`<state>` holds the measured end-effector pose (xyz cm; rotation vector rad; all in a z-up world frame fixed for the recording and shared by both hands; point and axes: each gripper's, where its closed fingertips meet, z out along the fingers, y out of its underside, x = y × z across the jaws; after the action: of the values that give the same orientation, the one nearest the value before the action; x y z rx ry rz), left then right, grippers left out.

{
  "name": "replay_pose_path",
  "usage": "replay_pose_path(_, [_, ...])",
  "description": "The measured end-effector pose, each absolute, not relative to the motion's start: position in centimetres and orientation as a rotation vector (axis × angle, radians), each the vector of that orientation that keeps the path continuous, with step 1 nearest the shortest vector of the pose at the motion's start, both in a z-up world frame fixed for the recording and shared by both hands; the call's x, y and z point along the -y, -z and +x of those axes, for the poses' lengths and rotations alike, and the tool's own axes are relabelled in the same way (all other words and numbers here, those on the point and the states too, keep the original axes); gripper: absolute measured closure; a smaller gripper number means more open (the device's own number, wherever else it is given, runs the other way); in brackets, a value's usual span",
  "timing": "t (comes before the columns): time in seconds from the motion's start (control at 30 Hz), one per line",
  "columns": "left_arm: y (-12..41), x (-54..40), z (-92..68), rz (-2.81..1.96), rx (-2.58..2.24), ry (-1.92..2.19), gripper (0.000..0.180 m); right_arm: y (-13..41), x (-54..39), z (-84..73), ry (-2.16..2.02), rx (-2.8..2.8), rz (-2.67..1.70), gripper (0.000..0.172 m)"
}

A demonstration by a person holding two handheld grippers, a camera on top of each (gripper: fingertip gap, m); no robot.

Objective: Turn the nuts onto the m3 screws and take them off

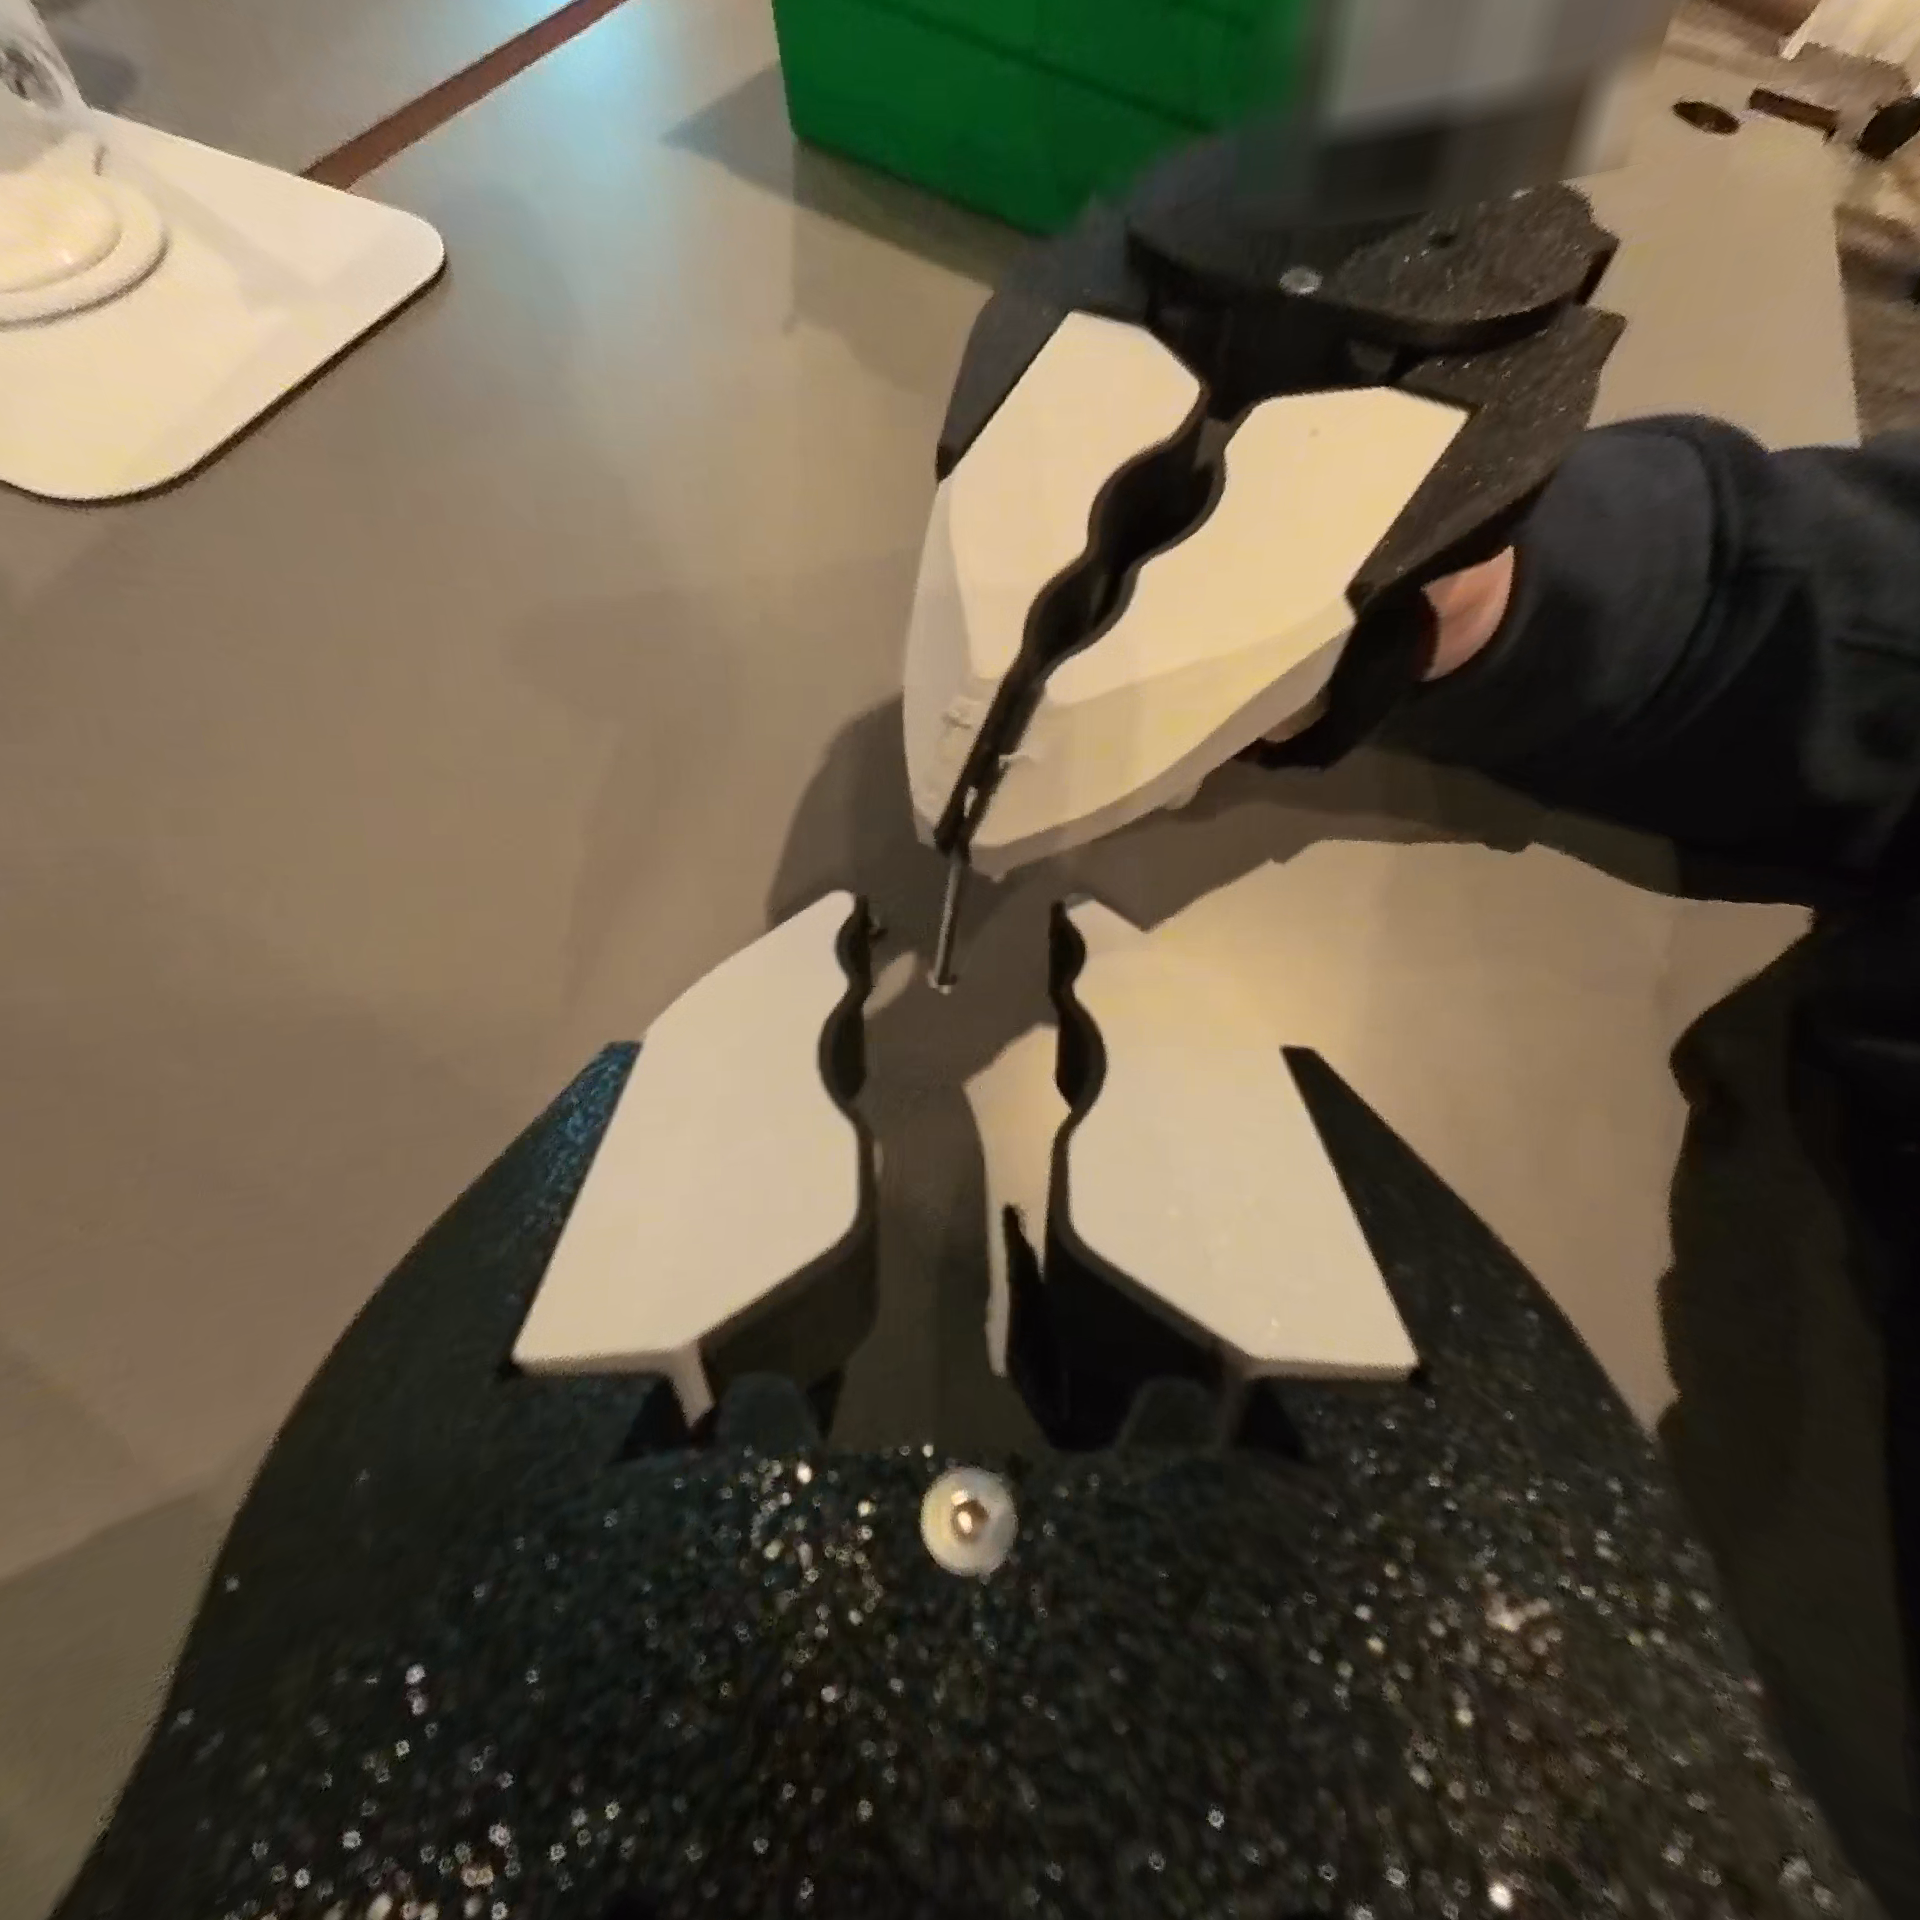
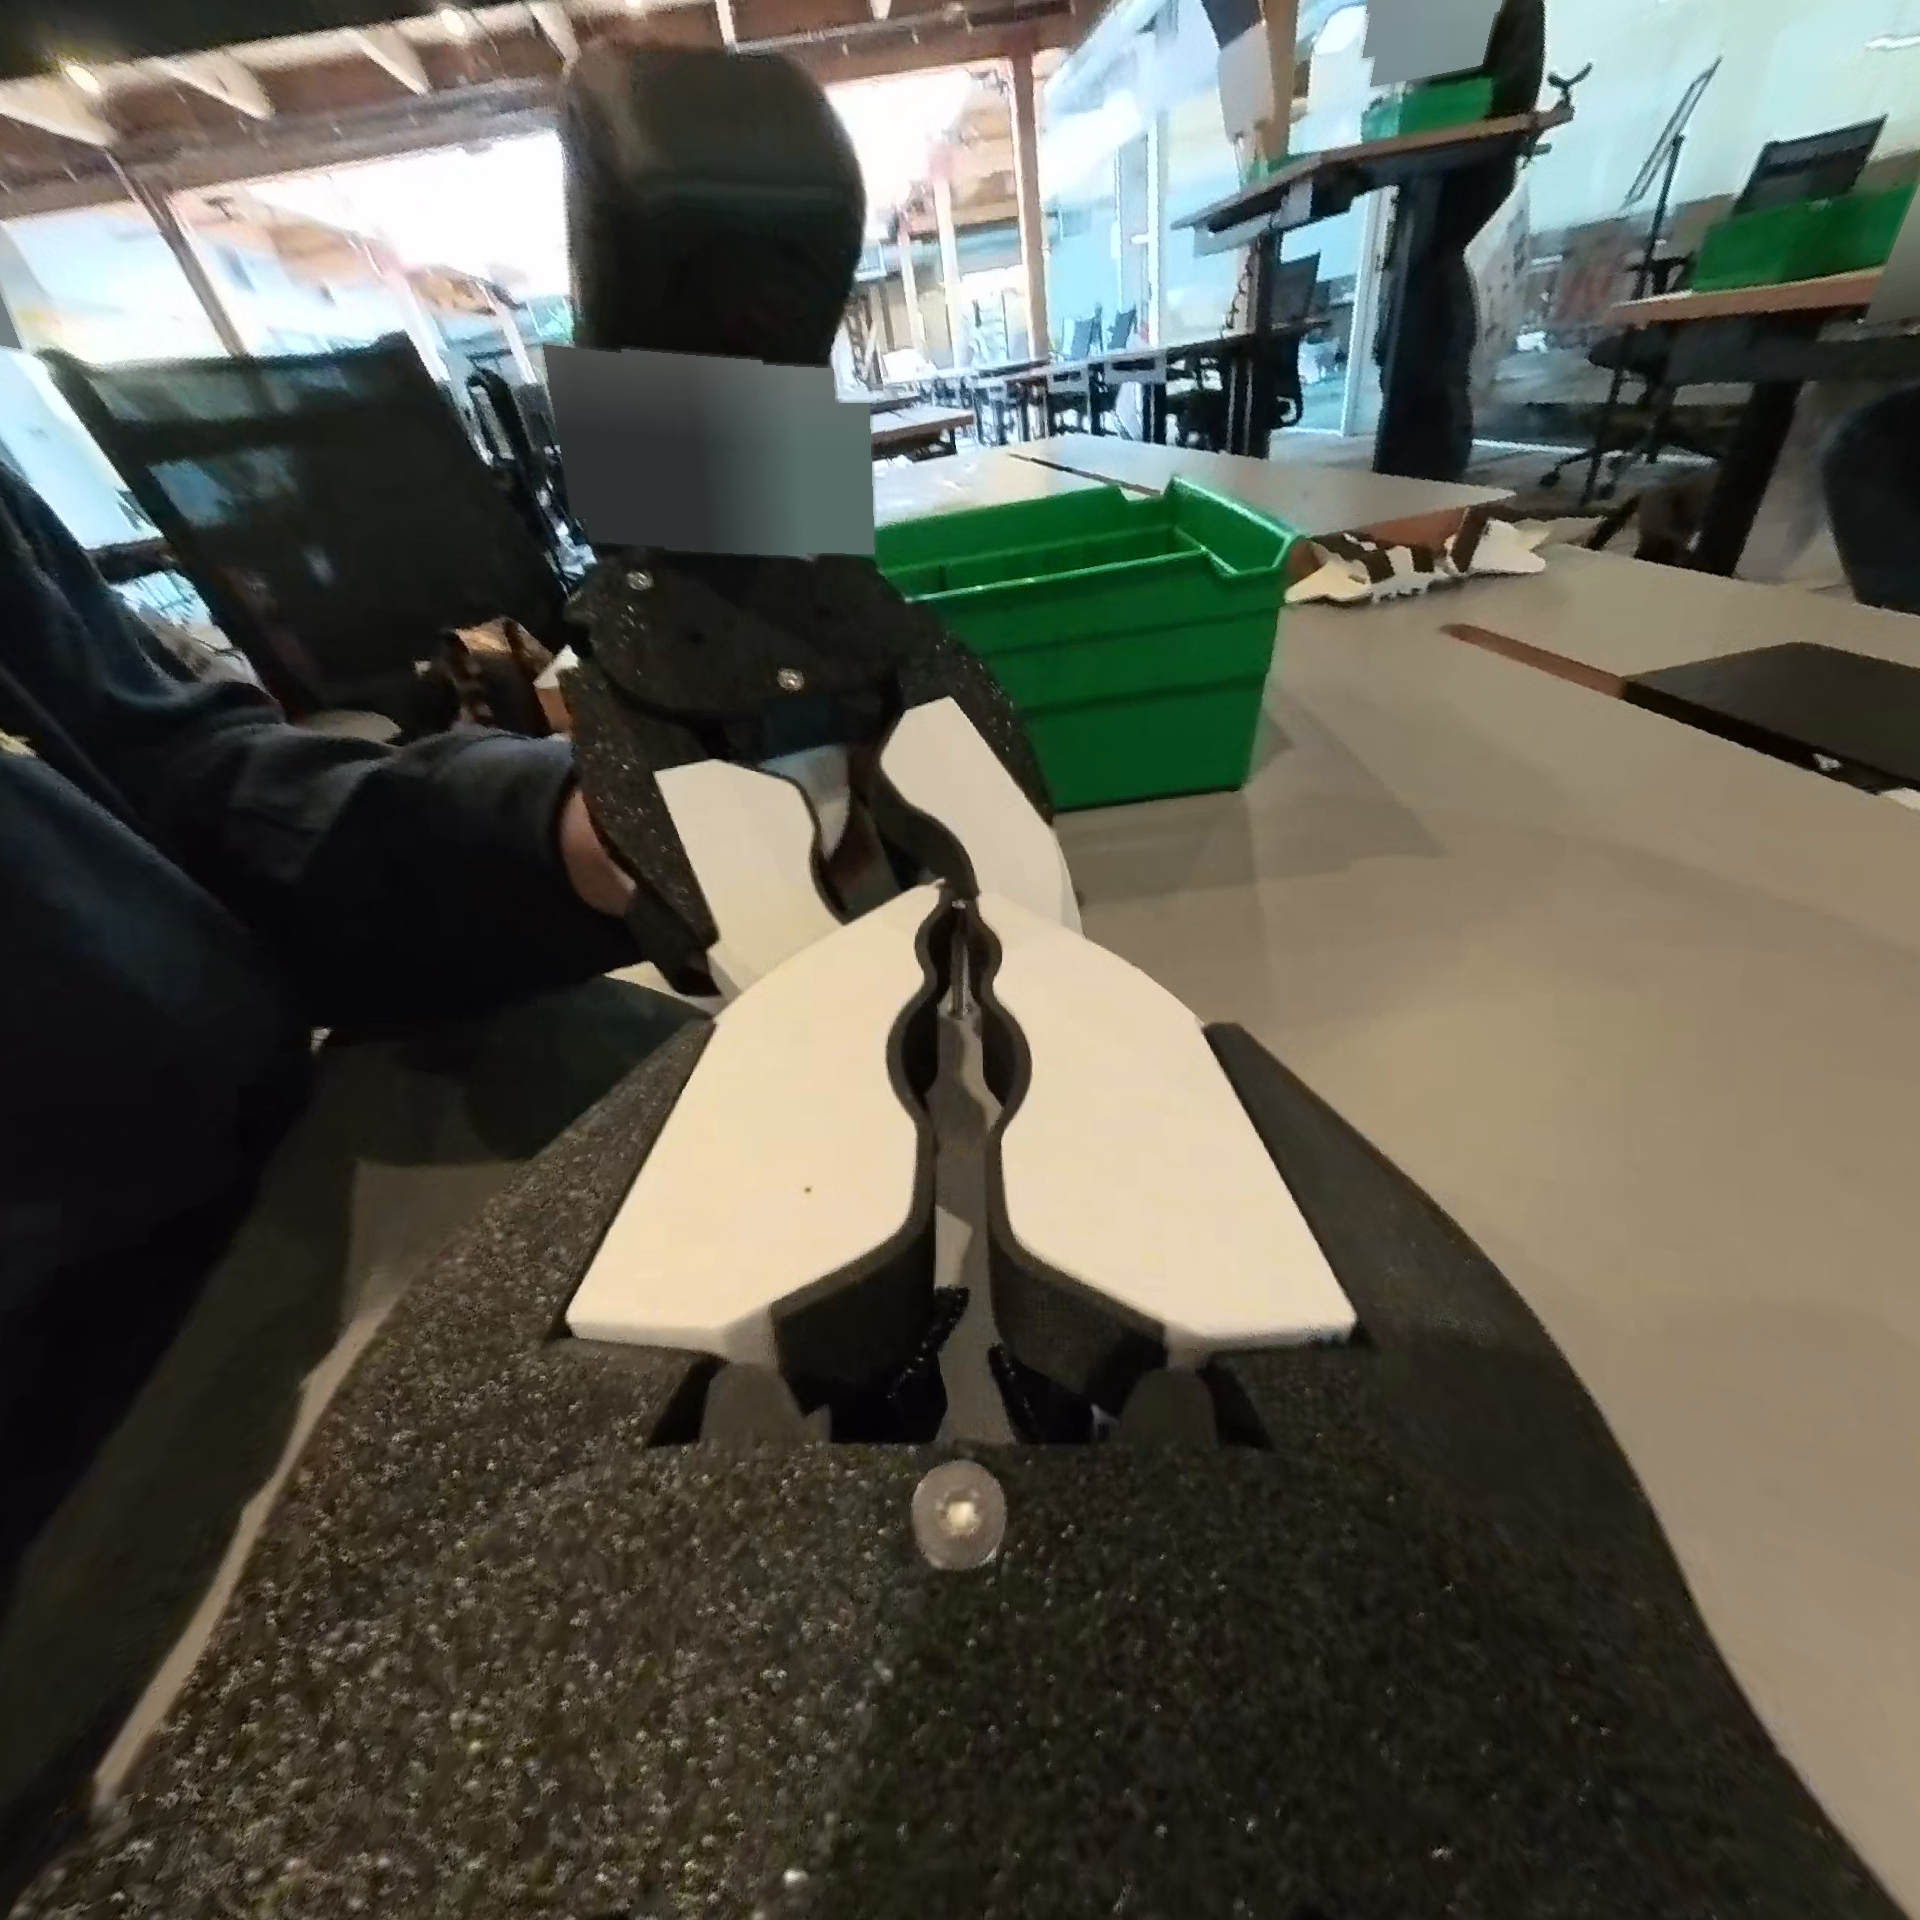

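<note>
One thin metal screw (image 1: 948, 928), dark along its shank and bright at its tip, juts from the closed tips of the right tool (image 1: 961, 831), held above the grey surface (image 1: 416, 727) well inside its edges. The left tool (image 1: 961, 935) gapes wide, its white fingers (image 1: 748, 1039) flanking the screw untouched.

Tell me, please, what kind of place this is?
Probably an open workshop or lab office: rows of desks and chairs under exposed wooden beams, with a green parts bin on the grey table.
</note>
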<state>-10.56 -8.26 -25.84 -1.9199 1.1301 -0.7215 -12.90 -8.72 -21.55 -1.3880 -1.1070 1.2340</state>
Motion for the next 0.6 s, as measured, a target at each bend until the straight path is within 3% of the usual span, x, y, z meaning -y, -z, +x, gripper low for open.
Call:
replay_pose_path(0.3, [24.7, 8.3, -10.7, -1.848, -1.115, 0.73, 0.175, 20.9, 8.7, -12.3, -1.273, 1.078, -1.364, 0.17])
replay_pose_path(0.6, [25.0, 8.3, -10.8, -1.866, -1.123, 0.738, 0.163, 20.4, 9.0, -12.3, -1.317, 1.059, -1.344, 0.169])
